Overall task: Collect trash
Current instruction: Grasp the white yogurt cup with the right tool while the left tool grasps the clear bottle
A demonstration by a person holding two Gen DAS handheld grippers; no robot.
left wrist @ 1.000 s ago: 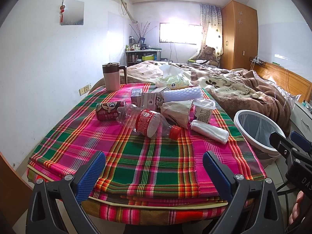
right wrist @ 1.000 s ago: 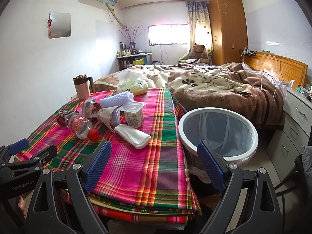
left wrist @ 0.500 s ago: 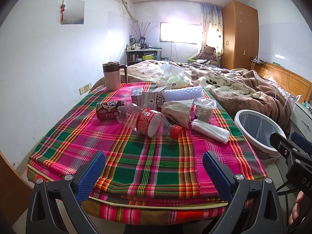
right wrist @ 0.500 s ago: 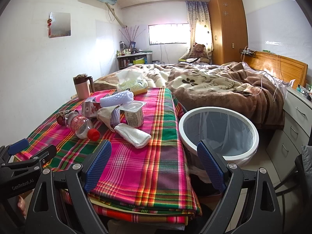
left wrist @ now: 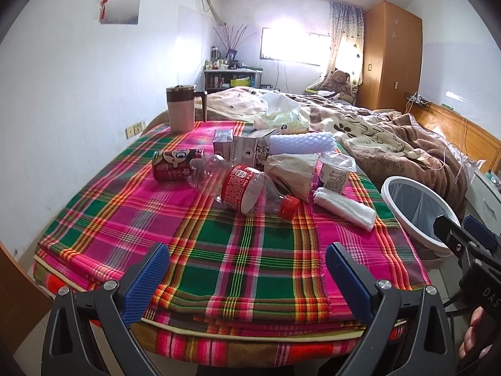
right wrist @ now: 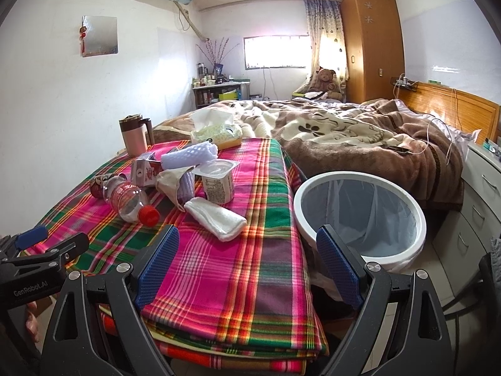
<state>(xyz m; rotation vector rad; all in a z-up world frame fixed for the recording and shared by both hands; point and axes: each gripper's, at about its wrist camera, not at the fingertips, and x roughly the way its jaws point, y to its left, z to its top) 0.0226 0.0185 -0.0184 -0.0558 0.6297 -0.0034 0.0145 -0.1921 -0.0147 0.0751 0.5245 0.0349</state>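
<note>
Trash lies in a heap on the plaid cloth [left wrist: 244,250]: a clear bottle [left wrist: 241,186] with a red cap, a red can [left wrist: 172,166], small cartons [left wrist: 247,150], a foam net sleeve [left wrist: 300,142], a paper bag [left wrist: 294,169], a yogurt cup [left wrist: 336,172] and a folded white wad [left wrist: 344,208]. A white-rimmed bin [right wrist: 360,219] with a liner stands right of the table. My left gripper [left wrist: 247,272] is open at the table's near edge, well short of the heap. My right gripper [right wrist: 247,257] is open between the table corner and the bin.
A pink mug [left wrist: 181,109] and a tissue pack [left wrist: 281,119] sit at the far end of the table. An unmade bed [right wrist: 360,138] lies behind, with white drawers [right wrist: 479,194] at the right and a wall to the left.
</note>
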